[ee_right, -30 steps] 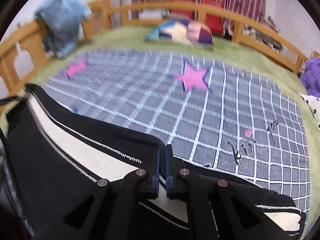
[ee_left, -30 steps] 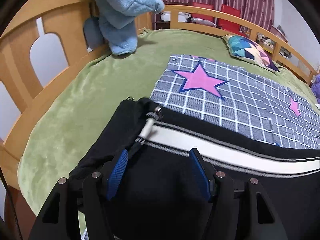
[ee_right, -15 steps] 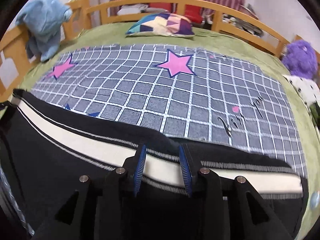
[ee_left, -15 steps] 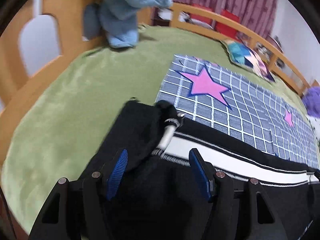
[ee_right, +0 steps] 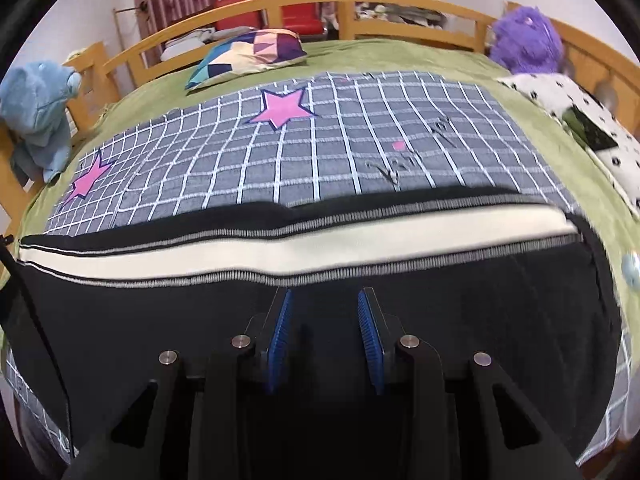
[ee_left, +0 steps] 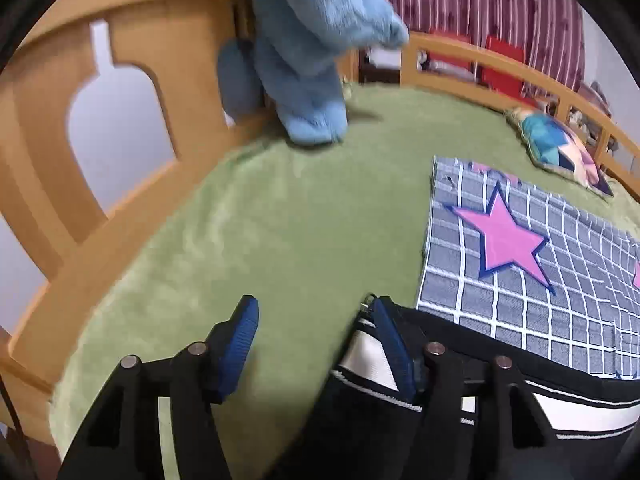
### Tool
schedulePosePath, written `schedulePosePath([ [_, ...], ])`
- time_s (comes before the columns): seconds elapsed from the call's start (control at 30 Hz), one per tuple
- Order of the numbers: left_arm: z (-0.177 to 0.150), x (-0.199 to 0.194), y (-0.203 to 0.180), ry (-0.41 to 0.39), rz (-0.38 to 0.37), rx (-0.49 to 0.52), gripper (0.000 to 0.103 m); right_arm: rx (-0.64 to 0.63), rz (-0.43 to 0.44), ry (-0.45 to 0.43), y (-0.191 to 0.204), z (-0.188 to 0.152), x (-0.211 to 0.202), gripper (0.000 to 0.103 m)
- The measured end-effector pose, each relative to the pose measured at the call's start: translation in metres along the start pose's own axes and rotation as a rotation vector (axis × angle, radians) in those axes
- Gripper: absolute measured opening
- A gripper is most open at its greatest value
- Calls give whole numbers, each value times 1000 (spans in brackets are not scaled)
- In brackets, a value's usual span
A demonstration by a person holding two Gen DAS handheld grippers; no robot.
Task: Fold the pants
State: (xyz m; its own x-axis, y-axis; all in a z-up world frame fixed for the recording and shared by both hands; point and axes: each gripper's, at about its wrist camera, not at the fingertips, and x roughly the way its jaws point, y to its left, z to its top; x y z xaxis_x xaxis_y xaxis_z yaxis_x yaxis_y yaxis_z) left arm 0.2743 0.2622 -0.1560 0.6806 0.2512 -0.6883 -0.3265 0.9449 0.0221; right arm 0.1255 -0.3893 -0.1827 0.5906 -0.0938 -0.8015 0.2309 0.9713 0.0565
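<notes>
Black pants (ee_right: 460, 320) with a cream side stripe (ee_right: 320, 248) lie flat across a grey checked blanket (ee_right: 320, 152) with pink stars. My right gripper (ee_right: 325, 320) hovers over the black cloth, open, with nothing pinched between its blue pads. In the left wrist view the pants' end (ee_left: 360, 412) lies under the right finger (ee_left: 390, 344). My left gripper (ee_left: 316, 336) is open and its jaws are closing. Only the green bed cover (ee_left: 280, 220) shows between them.
A blue plush toy (ee_left: 304, 40) hangs on the wooden bed rail (ee_left: 132, 40) at the left. A patchwork pillow (ee_right: 248, 56) lies at the far side. A purple plush (ee_right: 524, 40) and a white spotted cloth (ee_right: 580, 120) sit at the right.
My right gripper opened, let go of the pants' edge and swung round over the flat cloth. My left gripper slid left off the pants' end onto the green cover.
</notes>
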Motion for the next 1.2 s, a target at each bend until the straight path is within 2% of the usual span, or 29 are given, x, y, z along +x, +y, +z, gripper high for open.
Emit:
schedulePosePath([
  [0.1,-8,-14,14,34,-92,-44,58,12,-3,4,0,-13,-8,34],
  [0.2,-25,-29,20,54,-124,-63,58,46,-4,-15,-5,-27,-24,35],
  [0.3,-45,-47,14,87,-181,-73,58,91,-4,-28,-18,-41,-42,39],
  [0.37,-59,-60,4,98,-220,-60,58,115,-36,-48,-32,-52,-57,39],
  [0.47,-72,-79,-16,105,-260,-19,58,198,-80,-84,-66,-72,-82,52],
  [0.53,-81,-91,-34,118,-294,6,58,265,-108,-101,-94,-84,-94,76],
  [0.6,-88,-100,-50,138,-327,21,58,340,-119,-89,-122,-94,-98,79],
  [0.8,-105,-125,-99,171,-383,65,58,496,-17,-130,-180,-102,-80,79],
  [0.9,-114,-137,-121,186,-385,83,58,576,45,-131,-206,-96,-49,79],
  [1.0,-121,-142,-137,208,-373,90,58,684,156,-127,-228,-91,-12,84],
  [1.03,-123,-143,-142,211,-367,88,58,707,168,-128,-231,-88,-3,85],
  [1.07,-125,-144,-147,216,-362,88,58,719,159,-139,-233,-85,2,84],
  [1.1,-127,-145,-153,225,-357,91,58,715,107,-159,-230,-76,2,71],
  [1.13,-128,-146,-159,235,-354,92,58,703,70,-175,-228,-70,1,45],
  [1.17,-128,-146,-162,238,-351,91,58,672,61,-204,-227,-59,-4,40],
  [1.2,-129,-148,-167,239,-350,93,58,624,101,-212,-227,-43,-11,35],
])
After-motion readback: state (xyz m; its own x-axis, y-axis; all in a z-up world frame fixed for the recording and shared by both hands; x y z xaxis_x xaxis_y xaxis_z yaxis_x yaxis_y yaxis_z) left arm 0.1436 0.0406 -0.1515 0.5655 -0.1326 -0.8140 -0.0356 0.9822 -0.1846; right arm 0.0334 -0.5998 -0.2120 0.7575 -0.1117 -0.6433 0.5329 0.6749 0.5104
